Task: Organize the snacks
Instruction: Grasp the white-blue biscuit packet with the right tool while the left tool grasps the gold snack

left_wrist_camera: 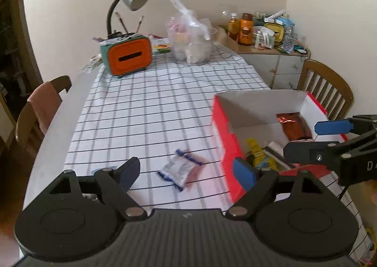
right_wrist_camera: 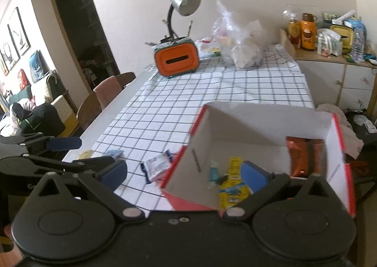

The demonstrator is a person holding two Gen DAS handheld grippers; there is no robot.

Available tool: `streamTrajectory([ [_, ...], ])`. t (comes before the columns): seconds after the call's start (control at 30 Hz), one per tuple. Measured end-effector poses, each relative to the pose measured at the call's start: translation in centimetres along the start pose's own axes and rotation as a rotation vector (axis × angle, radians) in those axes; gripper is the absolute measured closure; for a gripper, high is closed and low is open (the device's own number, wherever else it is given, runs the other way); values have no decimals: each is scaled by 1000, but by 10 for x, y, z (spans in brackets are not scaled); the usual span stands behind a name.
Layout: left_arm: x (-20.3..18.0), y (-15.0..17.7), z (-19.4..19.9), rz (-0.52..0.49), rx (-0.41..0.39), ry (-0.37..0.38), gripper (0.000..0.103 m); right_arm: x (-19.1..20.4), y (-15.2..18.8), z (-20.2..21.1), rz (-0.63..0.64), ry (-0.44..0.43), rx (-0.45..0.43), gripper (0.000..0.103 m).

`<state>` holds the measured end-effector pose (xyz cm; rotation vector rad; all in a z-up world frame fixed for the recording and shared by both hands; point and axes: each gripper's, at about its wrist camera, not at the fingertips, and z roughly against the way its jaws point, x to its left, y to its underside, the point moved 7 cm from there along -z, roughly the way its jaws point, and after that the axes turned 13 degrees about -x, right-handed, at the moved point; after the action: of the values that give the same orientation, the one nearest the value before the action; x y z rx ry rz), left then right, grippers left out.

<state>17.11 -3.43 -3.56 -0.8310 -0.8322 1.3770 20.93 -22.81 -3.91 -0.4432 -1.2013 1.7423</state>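
Note:
A red cardboard box (left_wrist_camera: 227,139) with a white inside stands on the checked tablecloth; it also shows in the right wrist view (right_wrist_camera: 339,139). Inside lie an orange packet (right_wrist_camera: 299,156), a yellow packet (right_wrist_camera: 233,184) and a small teal one (right_wrist_camera: 214,173). A white and blue snack packet (left_wrist_camera: 180,168) lies on the cloth left of the box, also in the right wrist view (right_wrist_camera: 156,165). My left gripper (left_wrist_camera: 186,172) is open and empty, just above that packet. My right gripper (right_wrist_camera: 183,172) is open and empty over the box's near left corner.
An orange tissue box with a desk lamp (left_wrist_camera: 128,56) and a clear plastic bag (left_wrist_camera: 190,40) stand at the table's far end. Two small packets (right_wrist_camera: 101,155) lie near the table's left edge. Chairs (left_wrist_camera: 326,90) flank the table. A cluttered cabinet (left_wrist_camera: 261,31) stands behind.

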Motion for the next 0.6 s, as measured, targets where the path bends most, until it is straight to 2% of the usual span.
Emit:
streamTrajectory([
  [0.27,74,23,18,27,-6,-98,17,49,6,-39,57,-24,46,0],
  [0.6,160,70,29,131,49,-230,17,97,23,-106,19,-5,138,1],
])
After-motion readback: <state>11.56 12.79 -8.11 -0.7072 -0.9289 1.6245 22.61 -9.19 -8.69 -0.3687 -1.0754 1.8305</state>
